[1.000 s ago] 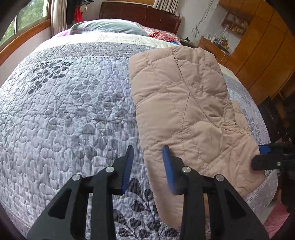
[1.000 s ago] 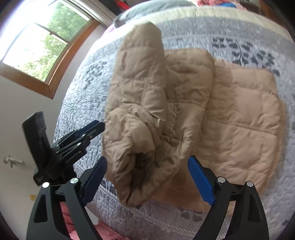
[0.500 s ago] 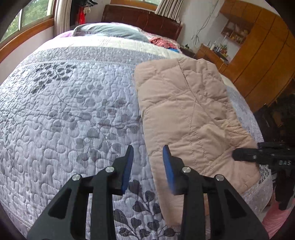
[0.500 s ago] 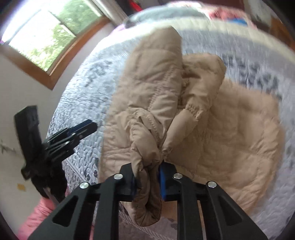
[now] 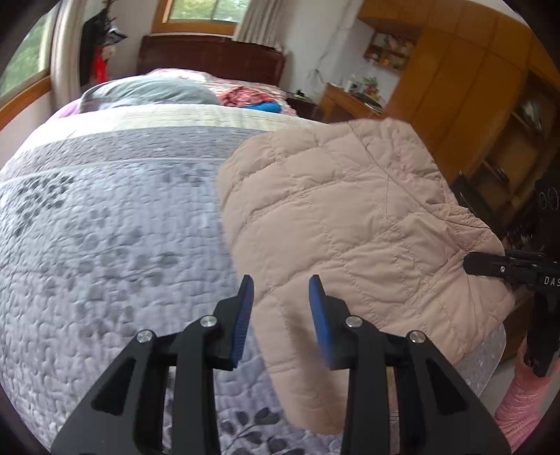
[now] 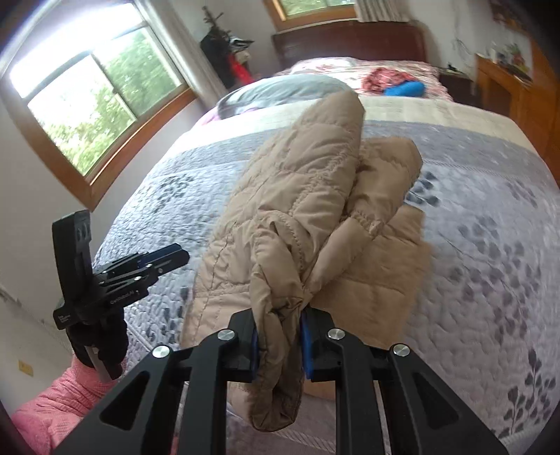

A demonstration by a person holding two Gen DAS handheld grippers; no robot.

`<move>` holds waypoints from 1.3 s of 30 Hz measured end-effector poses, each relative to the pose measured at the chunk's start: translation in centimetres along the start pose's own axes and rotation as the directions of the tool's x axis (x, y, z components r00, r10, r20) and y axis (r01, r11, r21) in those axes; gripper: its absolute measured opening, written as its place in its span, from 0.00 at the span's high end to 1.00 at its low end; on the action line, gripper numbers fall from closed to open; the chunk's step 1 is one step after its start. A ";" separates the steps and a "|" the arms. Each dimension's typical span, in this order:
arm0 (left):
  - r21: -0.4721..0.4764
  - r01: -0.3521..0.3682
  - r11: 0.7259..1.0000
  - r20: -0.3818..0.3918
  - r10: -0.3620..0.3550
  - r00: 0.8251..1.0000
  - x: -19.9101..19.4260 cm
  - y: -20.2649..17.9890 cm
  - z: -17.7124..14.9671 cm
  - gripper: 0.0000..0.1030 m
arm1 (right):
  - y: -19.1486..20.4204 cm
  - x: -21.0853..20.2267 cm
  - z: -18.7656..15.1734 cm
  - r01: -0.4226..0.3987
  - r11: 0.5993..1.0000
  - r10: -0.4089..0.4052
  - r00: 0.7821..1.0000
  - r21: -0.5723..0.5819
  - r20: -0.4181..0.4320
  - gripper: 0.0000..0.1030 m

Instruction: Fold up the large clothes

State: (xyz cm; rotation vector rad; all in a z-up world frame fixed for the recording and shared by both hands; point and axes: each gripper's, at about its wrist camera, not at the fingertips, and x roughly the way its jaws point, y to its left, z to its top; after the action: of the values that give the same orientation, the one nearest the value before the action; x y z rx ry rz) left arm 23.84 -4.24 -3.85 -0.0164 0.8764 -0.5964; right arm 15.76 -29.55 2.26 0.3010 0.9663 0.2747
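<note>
Left tongs (image 5: 281, 301): two blue-padded fingers spread apart with nothing between them, hovering over the near left edge of the jacket; in the right wrist view they (image 6: 176, 258) show at the left, above the bed's edge.
Jacket (image 5: 353, 224): one tan quilted jacket, lying on the bed toward its right side, folded into a thick bundle; its near end is bunched and lifted.
Right tongs (image 6: 279, 341): both pads pressed tight on a gathered fold of the jacket (image 6: 308, 217), with a loose tail of fabric hanging below them; in the left wrist view they (image 5: 470, 262) come in from the right, touching the jacket's edge.
Bed (image 5: 105, 227): one, covered by a grey quilt with a leaf print; a dark wooden headboard (image 5: 210, 59) stands at the far end.
Pillow (image 5: 147, 92): one grey pillow at the head of the bed.
Windows: two counted in the right wrist view, one large (image 6: 94, 101) on the left wall and one (image 6: 308, 5) above the headboard.
Wardrobe (image 5: 483, 87): one wooden unit along the right wall.
</note>
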 end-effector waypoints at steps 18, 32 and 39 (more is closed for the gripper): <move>0.123 -0.061 0.991 -0.105 0.074 0.992 7.5 -2.6 -3.3 0.66 | -9.8 9.0 -5.8 -0.110 0.979 0.126 0.988 0.174 -0.085 0.76; 0.044 -0.014 0.999 -0.051 0.017 0.999 0.6 -1.9 -3.1 0.67 | -5.4 1.0 -5.7 0.076 0.997 -0.077 0.996 0.035 0.044 0.65; 0.033 0.068 0.997 -0.072 -0.066 0.995 -0.7 -3.7 -5.0 0.68 | -1.4 0.9 -6.3 0.074 0.991 -0.071 0.997 -0.108 0.039 0.68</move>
State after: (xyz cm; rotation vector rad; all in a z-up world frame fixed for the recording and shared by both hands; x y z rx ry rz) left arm 18.03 -5.89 -5.69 0.0072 0.9368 -0.6782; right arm 11.09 -29.70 -2.35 0.1699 0.9225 0.2538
